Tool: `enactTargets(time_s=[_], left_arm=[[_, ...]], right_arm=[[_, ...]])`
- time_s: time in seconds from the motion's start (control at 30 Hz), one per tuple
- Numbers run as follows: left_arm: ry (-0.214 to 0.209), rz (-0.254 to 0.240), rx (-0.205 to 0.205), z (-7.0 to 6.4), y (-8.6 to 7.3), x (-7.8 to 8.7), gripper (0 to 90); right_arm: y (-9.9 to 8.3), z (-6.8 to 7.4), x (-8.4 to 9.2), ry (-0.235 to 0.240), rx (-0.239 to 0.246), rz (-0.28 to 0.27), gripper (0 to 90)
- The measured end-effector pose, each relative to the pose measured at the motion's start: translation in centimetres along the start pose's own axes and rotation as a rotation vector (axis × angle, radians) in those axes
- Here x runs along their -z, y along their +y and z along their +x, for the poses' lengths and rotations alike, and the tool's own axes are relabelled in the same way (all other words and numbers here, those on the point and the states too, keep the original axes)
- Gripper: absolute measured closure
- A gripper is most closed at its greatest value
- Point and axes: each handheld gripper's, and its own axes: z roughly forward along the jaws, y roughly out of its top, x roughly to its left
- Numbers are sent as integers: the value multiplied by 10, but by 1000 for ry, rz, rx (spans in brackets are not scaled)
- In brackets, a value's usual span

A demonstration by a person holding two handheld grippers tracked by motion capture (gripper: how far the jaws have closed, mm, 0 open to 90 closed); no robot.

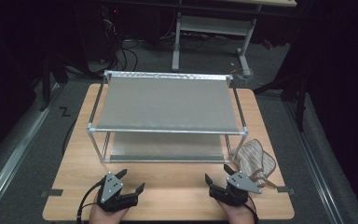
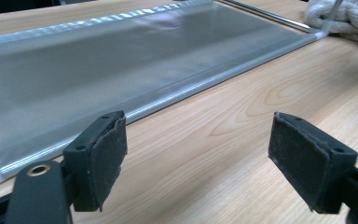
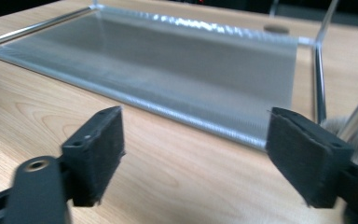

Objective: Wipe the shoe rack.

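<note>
1. Now, both sets of jaws stand wide apart with nothing between them: the left gripper (image 1: 128, 185) and right gripper (image 1: 218, 177) hover low over the front of the bench (image 1: 168, 191), each held in a hand coming in from the near edge.
2. The cloth (image 1: 255, 160), a striped, crumpled piece, lies on the bench by the rack's right front leg, just beyond the right gripper and well apart from the left one. It looks like the thing to be picked up.
3. Risk: the cloth touches or nearly touches the rack's leg (image 1: 245, 140). A reach from the right could knock a jaw against that thin rod and shift the rack (image 1: 167, 105).
4. Risk: the cloth is soft and bunched, so a pinch may catch just one fold and the rest will drag or slip out when lifted.
5. Risk: part of the cloth lies close to the bench's right edge; a careless push could slide it off.
6. Risk: if the left gripper crosses over to help, the two grippers may collide, since the space near the cloth is tight.
7. Around: the rack has a grey upper shelf and a lower shelf (image 2: 121, 60), both bare, on a slim metal frame. Its front rail (image 3: 177, 116) sits low across the way of both grippers.
8. Beyond the bench are a dark floor, cables and another table's legs (image 1: 177, 44).
</note>
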Motion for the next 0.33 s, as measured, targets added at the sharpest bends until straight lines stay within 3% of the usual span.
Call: enactTargets(time_s=[0.1,0.33], left_arm=[[4,-6,13,2,0,1,189],[15,-19,34,7,-1,4,188]], right_arm=[[0,-2,-3,-19,-36,12,163],[0,2,-4,-25,-13,4,156]])
